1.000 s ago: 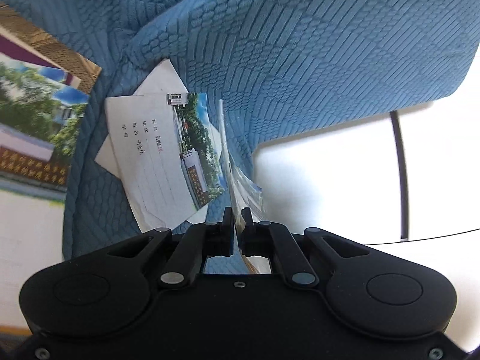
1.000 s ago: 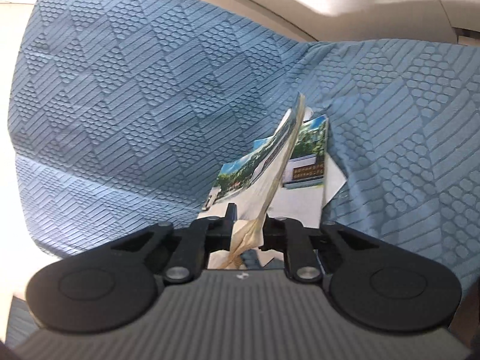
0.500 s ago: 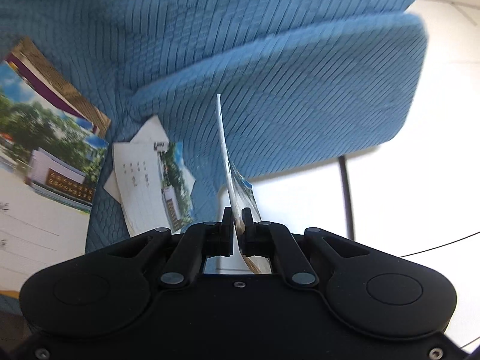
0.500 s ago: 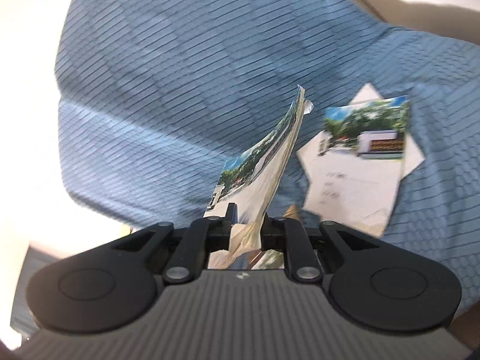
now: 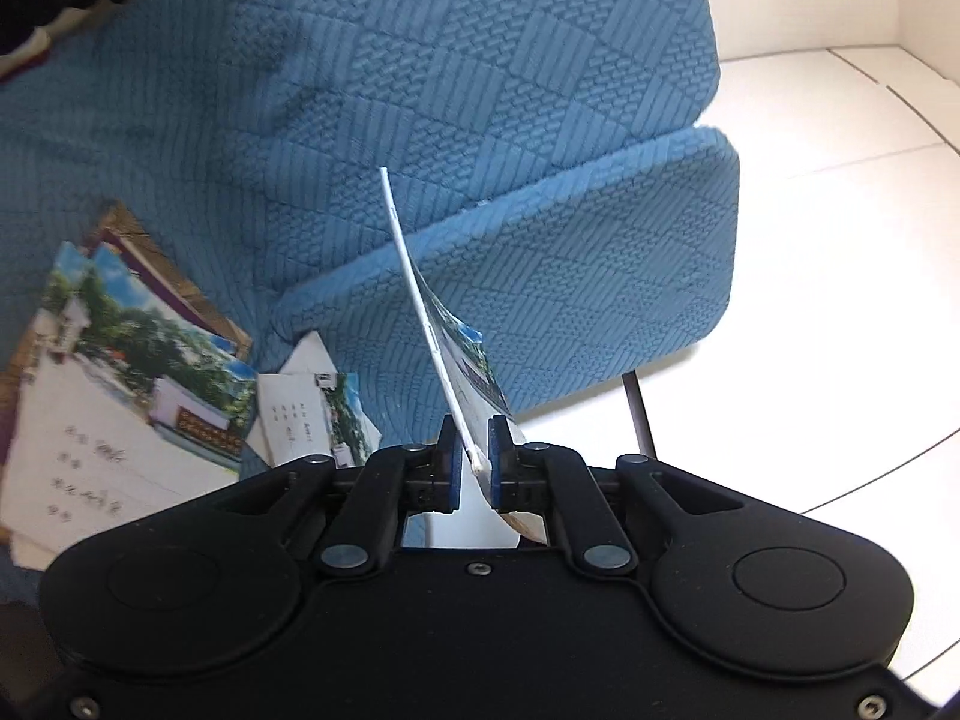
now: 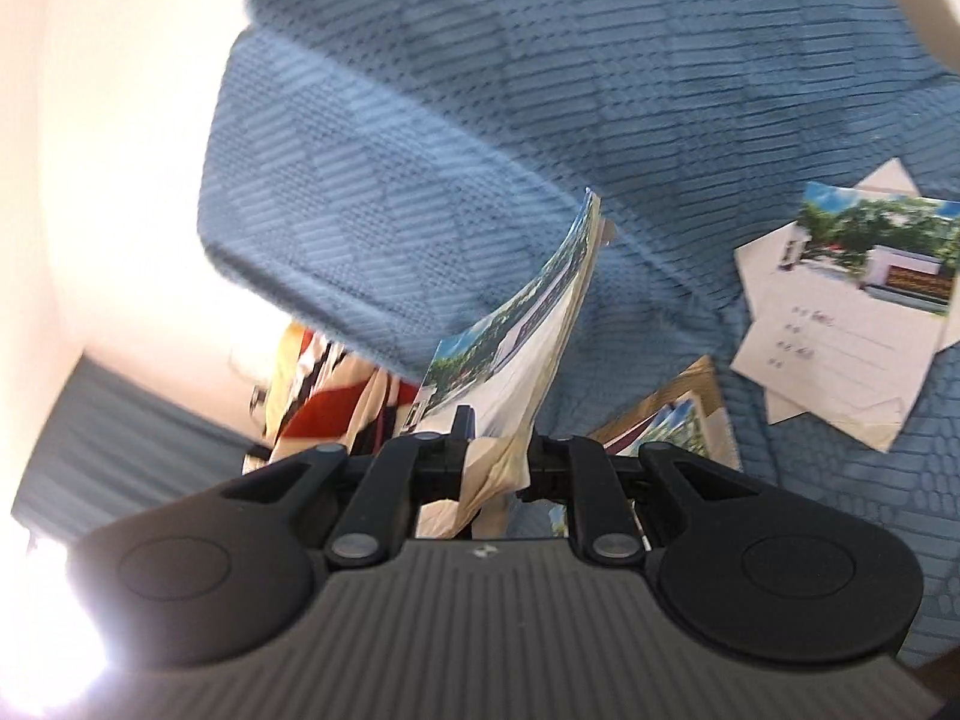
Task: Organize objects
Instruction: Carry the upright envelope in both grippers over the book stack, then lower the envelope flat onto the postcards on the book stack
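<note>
left wrist view: my left gripper (image 5: 474, 456), jaws opening, has a single card (image 5: 420, 300) between them; right gripper (image 6: 495, 450) clamps a card stack (image 6: 528, 324) above the blue cushion (image 6: 480, 120), where loose cards (image 6: 840, 300) lie.

Nothing here can be read for certain. The white card (image 6: 840, 324) lying on the blue quilted cover (image 6: 600, 90) carries a few short handwritten marks beside ruled lines, too small and blurred to make out, and its printed photo shows a wall sign with an unreadable row of characters. In the left wrist view the larger card (image 5: 108, 420) has four similar handwritten entries and the same kind of sign in its photo, equally illegible
</note>
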### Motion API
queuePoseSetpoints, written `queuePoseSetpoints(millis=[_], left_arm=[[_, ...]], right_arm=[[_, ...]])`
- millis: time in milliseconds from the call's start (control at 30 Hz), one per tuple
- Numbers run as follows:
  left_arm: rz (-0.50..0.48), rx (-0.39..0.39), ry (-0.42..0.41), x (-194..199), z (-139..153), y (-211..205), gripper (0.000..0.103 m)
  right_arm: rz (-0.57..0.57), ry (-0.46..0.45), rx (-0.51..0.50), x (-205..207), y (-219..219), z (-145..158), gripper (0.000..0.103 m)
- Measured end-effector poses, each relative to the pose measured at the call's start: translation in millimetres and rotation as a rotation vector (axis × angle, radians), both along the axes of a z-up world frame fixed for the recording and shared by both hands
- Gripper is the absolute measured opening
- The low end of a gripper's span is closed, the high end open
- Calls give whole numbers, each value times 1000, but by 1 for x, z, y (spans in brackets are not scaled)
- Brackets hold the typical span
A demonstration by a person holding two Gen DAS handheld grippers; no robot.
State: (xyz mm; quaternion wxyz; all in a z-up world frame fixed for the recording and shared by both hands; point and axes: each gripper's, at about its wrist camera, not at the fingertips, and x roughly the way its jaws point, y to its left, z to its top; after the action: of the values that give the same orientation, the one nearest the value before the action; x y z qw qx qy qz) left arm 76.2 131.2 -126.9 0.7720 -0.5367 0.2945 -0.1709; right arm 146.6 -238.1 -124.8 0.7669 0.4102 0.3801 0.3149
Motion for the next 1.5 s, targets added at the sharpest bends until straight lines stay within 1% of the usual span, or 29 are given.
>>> queuePoseSetpoints(millis=[200, 300, 400, 500, 567, 667, 767, 867, 1000, 1067, 1200, 1333, 1367, 1400, 1433, 1467, 1500], left_arm=[[48, 12, 25, -22, -13, 22, 8], [66, 4, 60, -28, -27, 34, 8], [77, 26, 102, -30, -42, 41, 8], [85, 33, 158, -29, -59, 44, 8], [85, 50, 196, -28, -67, 44, 8], [89, 51, 248, -24, -78, 44, 8], [90, 92, 296, -20, -85, 42, 8], [89, 119, 333, -19, -92, 39, 8], [99, 177, 380, -18, -95, 36, 7], [97, 194, 408, -18, -98, 33, 7], [90, 261, 469, -15, -100, 26, 8], [77, 300, 483, -17, -97, 19, 9], [77, 312, 484, -18, -95, 18, 11], [77, 321, 482, -17, -93, 16, 20], [78, 329, 481, -18, -90, 15, 33], [82, 335, 483, -18, -88, 14, 37], [84, 341, 485, -17, -86, 12, 38]], right_arm=[[68, 0, -26, -4, 28, -4, 15], [100, 5, -53, -6, 44, -12, 15], [121, 12, -77, -7, 56, -23, 15], [135, 7, -127, -7, 67, -36, 15], [146, 2, -173, -7, 73, -47, 15], [152, -4, -242, -9, 80, -63, 16], [154, -23, -300, -13, 85, -73, 16], [153, -16, -339, -16, 89, -82, 16], [156, -17, -395, -20, 94, -91, 17], [158, -6, -421, -22, 96, -95, 17], [164, 16, -450, -24, 95, -101, 18], [164, 29, -486, -26, 95, -105, 18], [166, 31, -490, -25, 95, -105, 18], [168, 31, -493, -26, 95, -105, 18], [171, 31, -500, -26, 96, -104, 21], [173, 31, -509, -26, 96, -103, 24], [177, 30, -517, -27, 97, -102, 34]])
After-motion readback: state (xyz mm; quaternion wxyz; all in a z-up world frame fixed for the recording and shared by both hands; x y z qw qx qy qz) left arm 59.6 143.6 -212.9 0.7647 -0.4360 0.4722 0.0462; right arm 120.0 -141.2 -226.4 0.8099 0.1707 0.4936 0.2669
